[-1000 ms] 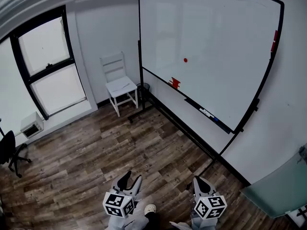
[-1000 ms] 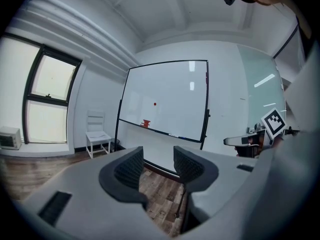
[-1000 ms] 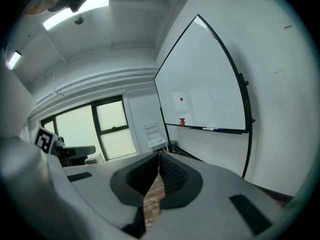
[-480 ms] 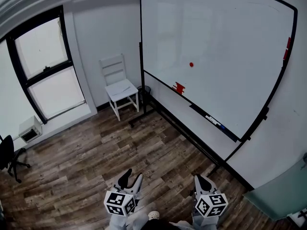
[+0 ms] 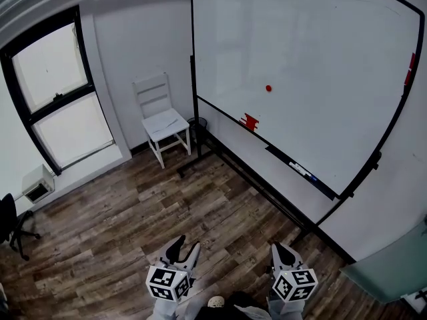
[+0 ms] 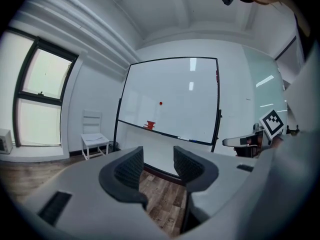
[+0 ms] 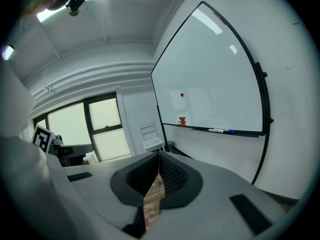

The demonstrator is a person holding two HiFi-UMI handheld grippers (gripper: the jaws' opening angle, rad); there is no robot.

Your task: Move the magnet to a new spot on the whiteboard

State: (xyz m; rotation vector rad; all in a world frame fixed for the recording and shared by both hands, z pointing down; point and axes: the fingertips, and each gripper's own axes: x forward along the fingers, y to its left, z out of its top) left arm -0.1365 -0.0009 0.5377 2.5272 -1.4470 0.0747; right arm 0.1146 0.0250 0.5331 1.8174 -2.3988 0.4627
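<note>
Red magnet (image 5: pixel 268 88) sits on the whiteboard (image 5: pixel 320 39), roughly mid-board, far side of the room. It's above & a bit right of a small red block (image 5: pixel 249 121) on the board's lower ledge. Markers (image 5: pixel 300 171) lie further right along that ledge. White chair (image 5: pixel 162 122) stands far left of the board, w/ the window (image 5: pixel 53 92) beyond it. Wood floor (image 5: pixel 133 212) fills the gap between.

Both grippers hang low at the near edge, well apart from the board.
- Left gripper (image 5: pixel 185 247): fingers released, clear gap between the pads, nothing in it; only floor & board show through.
- Right gripper (image 5: pixel 277 248): pads clenched together, holding nothing. A sliver of floor shows under the seam.

Step in hand, as I read it: approach, no reach begun yet.

How to do it well, IMO:
- Walk in till the magnet is w/in easy reach, then lift one gripper square to the board.
- The left is already apart, so it's the quicker pick; the right would need opening first.
- The magnet looks small & shallow, so set the pads on opposite sides of its rim, tips nearly touching the board surface, then close gently.
- Tip it off one edge rather than yank straight out.
- Re-seat it flat in a bare area well apart from the ledge & frame, and let go only once it grips.
</note>
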